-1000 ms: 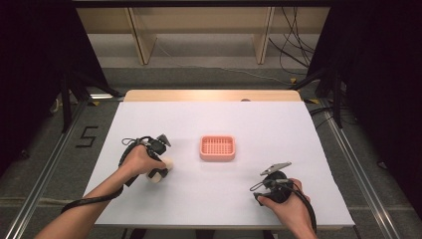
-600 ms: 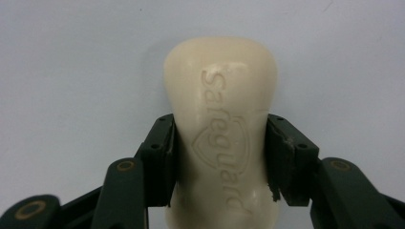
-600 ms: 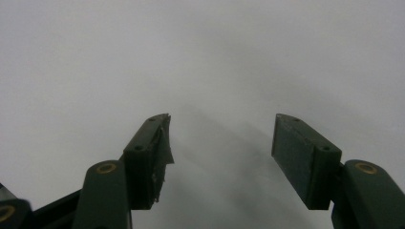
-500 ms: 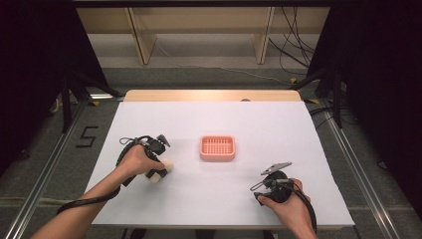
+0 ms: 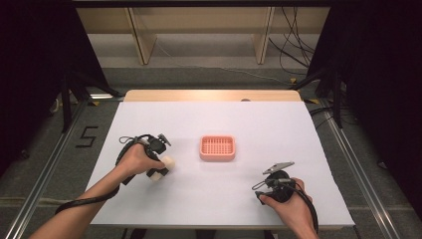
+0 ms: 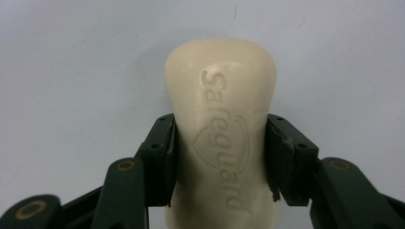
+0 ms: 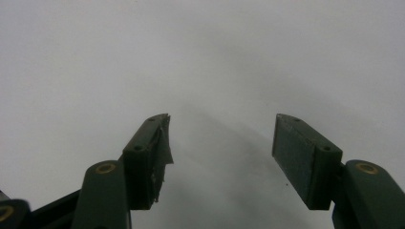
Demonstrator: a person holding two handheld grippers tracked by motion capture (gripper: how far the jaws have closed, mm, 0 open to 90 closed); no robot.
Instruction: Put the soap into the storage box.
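A: What does the high view show?

B: A person's two forearms reach over a white table (image 5: 219, 199). The left tongs (image 5: 160, 168) grip a cream soap bar (image 5: 164, 167) on the table's left part. A pink slatted soap dish (image 5: 217, 148) sits near the tongs' tips, off to the right and slightly farther from the person, apart from the bar. The right tongs (image 5: 268, 175) rest low on the right side, well apart from the dish and from the left tongs.

A: And the left gripper view?

B: The left tongs (image 6: 220, 157) are closed on the soap bar (image 6: 220, 124), one dark pad pressed on each long side. The bar's far end sticks out beyond the tips; its top face bears a raised shield and the word "Safeguard". White table lies beneath.

A: The right gripper view?

B: The right tongs (image 7: 220, 152) stand wide apart with nothing between them, bare white table (image 7: 200, 57) ahead. The left pad's edge looks frayed.
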